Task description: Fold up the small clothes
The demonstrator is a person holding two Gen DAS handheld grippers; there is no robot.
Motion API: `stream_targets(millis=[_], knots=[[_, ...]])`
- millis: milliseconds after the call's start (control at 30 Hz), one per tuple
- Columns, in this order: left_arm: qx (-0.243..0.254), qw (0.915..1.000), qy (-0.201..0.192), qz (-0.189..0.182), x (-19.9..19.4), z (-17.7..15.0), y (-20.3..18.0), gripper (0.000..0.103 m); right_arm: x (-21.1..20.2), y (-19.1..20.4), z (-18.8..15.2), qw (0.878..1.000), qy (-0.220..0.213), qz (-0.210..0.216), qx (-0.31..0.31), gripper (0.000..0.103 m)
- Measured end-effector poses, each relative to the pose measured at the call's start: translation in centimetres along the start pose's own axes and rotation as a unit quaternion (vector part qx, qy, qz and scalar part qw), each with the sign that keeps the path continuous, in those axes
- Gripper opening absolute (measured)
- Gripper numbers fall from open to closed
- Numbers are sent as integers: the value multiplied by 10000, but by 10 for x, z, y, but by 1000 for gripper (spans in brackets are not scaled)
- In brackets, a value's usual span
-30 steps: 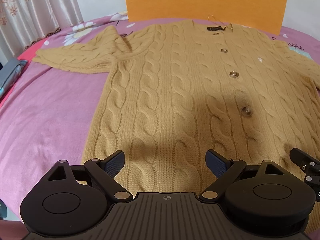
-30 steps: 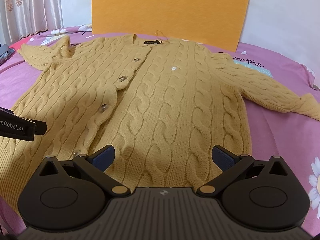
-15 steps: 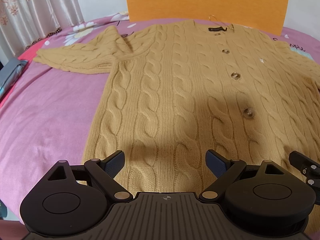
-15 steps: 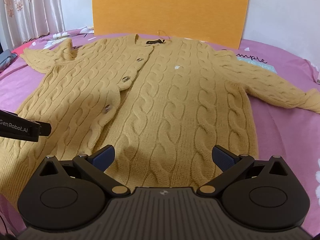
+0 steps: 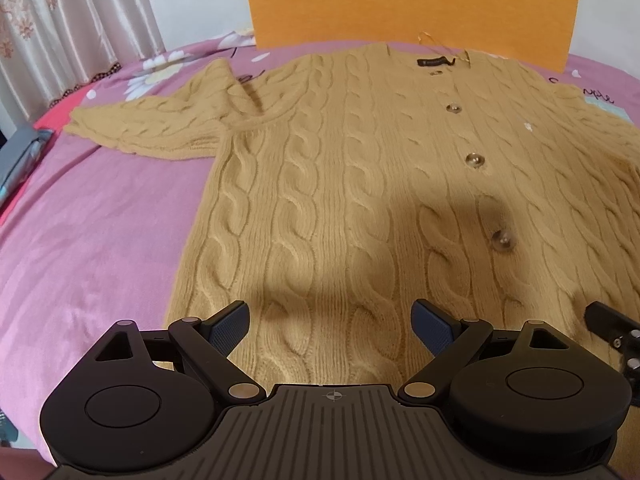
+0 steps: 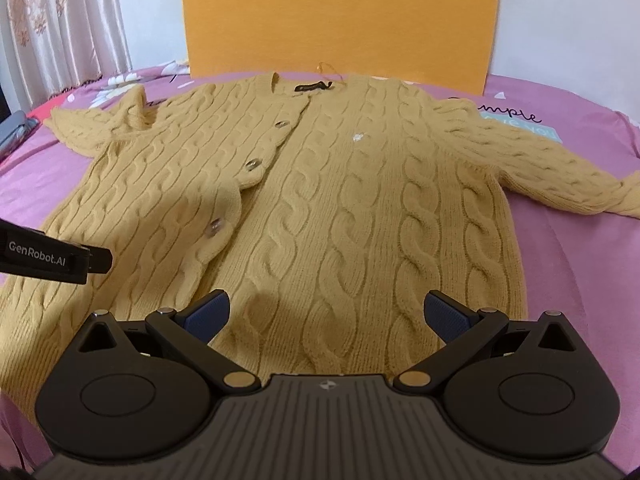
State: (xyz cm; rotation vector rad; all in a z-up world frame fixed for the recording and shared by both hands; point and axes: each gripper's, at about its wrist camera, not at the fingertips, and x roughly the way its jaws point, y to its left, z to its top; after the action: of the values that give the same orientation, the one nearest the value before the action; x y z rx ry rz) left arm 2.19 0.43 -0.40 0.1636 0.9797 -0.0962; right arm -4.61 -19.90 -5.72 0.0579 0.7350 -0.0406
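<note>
A mustard cable-knit cardigan [image 5: 340, 184] lies flat, front up and buttoned, on the pink bed sheet [image 5: 92, 232]; it also shows in the right wrist view [image 6: 340, 216]. Its left sleeve [image 5: 152, 132] and right sleeve [image 6: 548, 168] spread outward. My left gripper [image 5: 332, 324] is open and empty, hovering over the hem on the left half. My right gripper [image 6: 326, 314] is open and empty over the hem on the right half. Each gripper's body edge shows in the other's view.
An orange board [image 6: 340, 16] stands against the wall behind the collar. A curtain [image 5: 68, 28] hangs at the left. A grey object [image 5: 20, 156] lies at the bed's left edge. Bare pink sheet [image 6: 580, 264] flanks the cardigan.
Both grippers have shifted slightly forward over the hem. Both stay open and the cardigan has not moved.
</note>
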Motion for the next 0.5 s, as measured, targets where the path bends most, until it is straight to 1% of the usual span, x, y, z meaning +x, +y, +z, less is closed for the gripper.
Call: stream_targets(millis=[167, 300, 400, 500], knots=[[-17, 10000, -64, 41, 6, 8, -1, 103, 1, -15, 7, 9995, -186, 82, 221, 103], [-96, 9998, -139, 65, 16, 16, 1, 103, 0, -39, 15, 9971, -467, 143, 575, 103], [-215, 9994, -251, 124, 26, 23, 7, 103, -3, -76, 21, 9912, -733, 221, 1080, 103], [-327, 9987, -310, 251, 38, 30, 13, 103, -5, -127, 28, 9796, -933, -3, 1781, 103]])
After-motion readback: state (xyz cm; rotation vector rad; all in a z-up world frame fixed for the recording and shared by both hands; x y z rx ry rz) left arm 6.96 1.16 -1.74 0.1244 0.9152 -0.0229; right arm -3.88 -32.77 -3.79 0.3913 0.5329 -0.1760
